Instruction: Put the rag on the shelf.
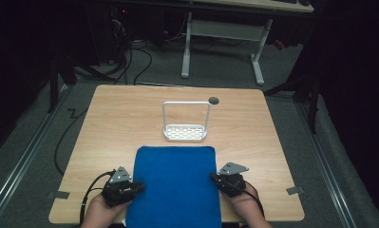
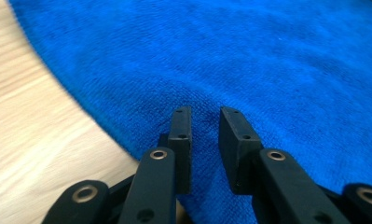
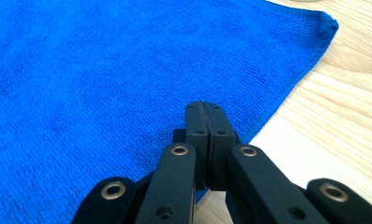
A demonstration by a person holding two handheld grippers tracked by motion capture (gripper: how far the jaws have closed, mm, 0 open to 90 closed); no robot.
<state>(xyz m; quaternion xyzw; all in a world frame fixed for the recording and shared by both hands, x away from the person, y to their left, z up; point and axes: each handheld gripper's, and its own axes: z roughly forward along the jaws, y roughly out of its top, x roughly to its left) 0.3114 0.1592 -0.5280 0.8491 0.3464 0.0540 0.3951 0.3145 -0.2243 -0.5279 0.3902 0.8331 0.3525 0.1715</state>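
A blue towel (image 1: pixel 177 185) lies flat on the wooden table (image 1: pixel 125 114), its near end hanging over the front edge. My left gripper (image 1: pixel 138 186) rests at the towel's left edge. In the left gripper view its jaws (image 2: pixel 205 112) stand a narrow gap apart over the blue towel (image 2: pixel 267 60), tips down on the cloth. My right gripper (image 1: pixel 213 176) sits at the towel's right edge. In the right gripper view its jaws (image 3: pixel 204 105) are pressed together above the blue towel's (image 3: pixel 104 60) border, with no cloth visible between them.
A white wire rack (image 1: pixel 185 133) with a tall hoop handle stands just behind the towel. A dark round grommet (image 1: pixel 213 100) sits in the tabletop behind it. Bare wood lies left and right of the towel. A desk frame and cables stand on the floor beyond.
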